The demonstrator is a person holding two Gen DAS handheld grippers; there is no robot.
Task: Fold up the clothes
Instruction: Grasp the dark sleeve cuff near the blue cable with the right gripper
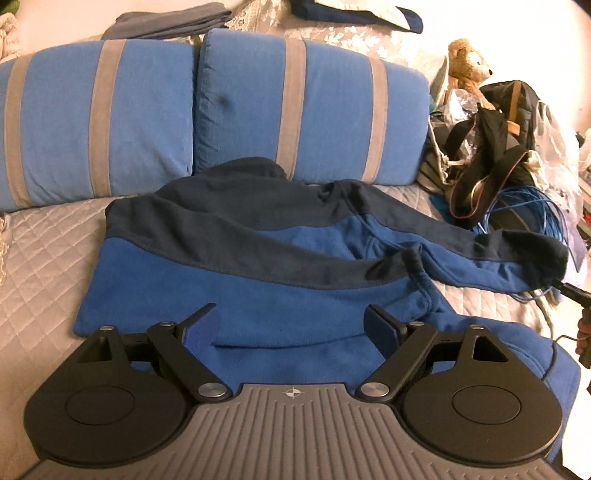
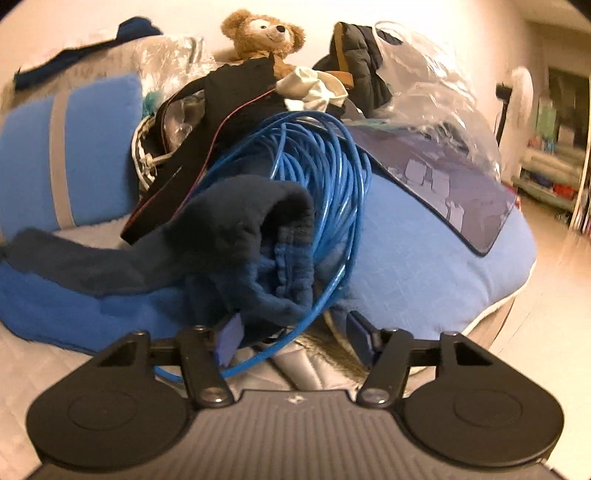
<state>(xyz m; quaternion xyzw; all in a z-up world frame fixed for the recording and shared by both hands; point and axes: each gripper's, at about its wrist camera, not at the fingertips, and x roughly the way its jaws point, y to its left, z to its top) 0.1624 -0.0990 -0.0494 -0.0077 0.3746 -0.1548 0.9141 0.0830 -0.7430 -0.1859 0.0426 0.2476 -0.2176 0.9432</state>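
Fleece: a two-tone blue fleece [image 1: 236, 273] lay spread on the quilted sofa seat [image 1: 40, 251], its collar up against the striped cushions [image 1: 110, 122], one sleeve [image 1: 480, 254] stretched out towards the clutter at the sofa's end.
Step in hand: judged to be taking the sleeve cuff [image 2: 273, 251] so that the sleeve can be folded in across the body.
How to do it well: pinch only the cuff fabric; the blue cable coil [image 2: 325, 192] lay against the cuff and one loop ran between the fingers, so it should be kept out of the bite, or it would be dragged along. Carry the sleeve low and flat.
Right hand-held gripper [image 2: 295, 339]: about half spread, its left pad [image 2: 231, 338] touching the cuff, the right pad clear of it; no pinch yet.
Left hand-held gripper [image 1: 291, 328]: spread wide over the hem, the fabric lying under and between the fingers, nothing pinched.
Risk: the teddy bear [image 2: 264, 33] and plastic bags [image 2: 424, 85] were stacked close behind.
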